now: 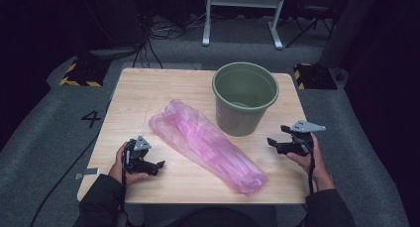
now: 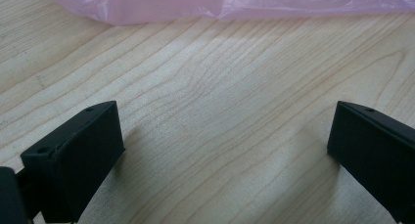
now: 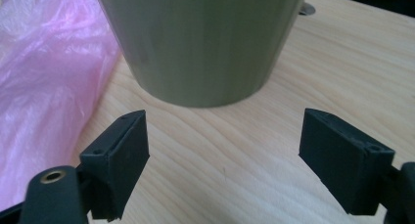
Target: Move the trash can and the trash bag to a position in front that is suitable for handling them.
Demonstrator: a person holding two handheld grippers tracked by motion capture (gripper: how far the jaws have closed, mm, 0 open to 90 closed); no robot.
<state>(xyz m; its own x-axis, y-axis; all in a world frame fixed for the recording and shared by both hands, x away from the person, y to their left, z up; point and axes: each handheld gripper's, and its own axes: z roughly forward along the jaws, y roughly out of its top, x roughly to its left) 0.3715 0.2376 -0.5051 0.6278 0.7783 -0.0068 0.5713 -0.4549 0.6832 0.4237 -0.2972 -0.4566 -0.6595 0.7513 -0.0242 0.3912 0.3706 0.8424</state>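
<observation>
Nothing in hand yet. Crumpled, translucent pink plastic bag (image 1: pixel 205 145) lying flat and long across the middle of the pale wooden worktop (image 1: pixel 143 90), running diagonally from near the far left toward the near right edge. Round olive-green plastic bin (image 1: pixel 245 98) standing upright just beside the bag's far half, on its right, apparently unlined.

Left tongs (image 1: pixel 159 164) low over bare wood near the front left corner, pointing at the bag, jaws spread wide with nothing between them; edge of the pink film a little ahead in the left gripper view. Right tongs (image 1: pixel 272 141) near the front right, aimed at the bin's base, jaws likewise spread and holding nothing; bin wall close ahead and bag off to one side in the right gripper view.

By the look of it, very start of lining the bin: bag untouched, unopened, not lifted. Still to do, probably: pinching the bag's mouth, shaking it open, drawing it over the rim.
</observation>
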